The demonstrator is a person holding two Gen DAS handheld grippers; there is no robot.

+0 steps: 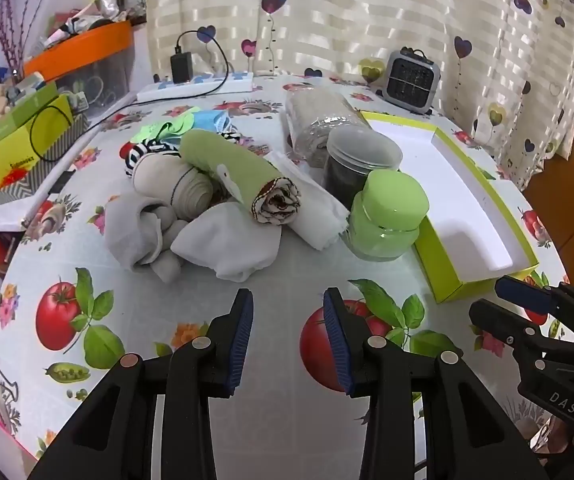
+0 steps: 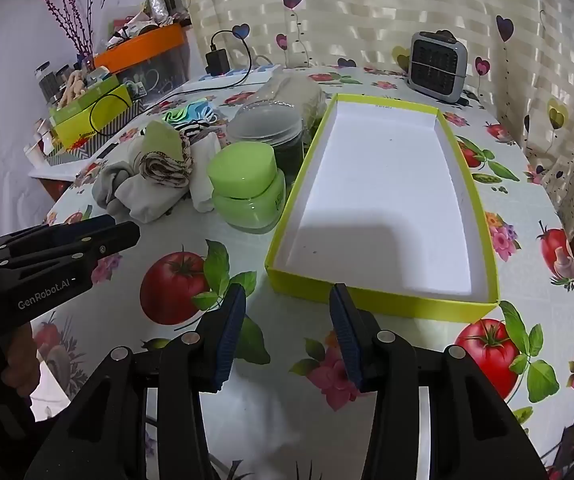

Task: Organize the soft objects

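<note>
My left tool [image 1: 288, 334] hung open and empty over the table [image 1: 271, 280], near the cloth pile [image 1: 215, 200]. Right of that stood the green jar [image 1: 387, 216] and yellow box [image 2: 383, 184]; my right tool [image 2: 287, 330] also gaped empty.

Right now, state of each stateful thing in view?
Left gripper: open, holding nothing.
Right gripper: open, holding nothing.
Yellow-green cardboard box with white inside: lidless, nothing in it.
Green glass jar: lid on, upright.
Clear plastic jar: lid on, upright.
Green rolled cloth: rolled, atop the pile.
</note>
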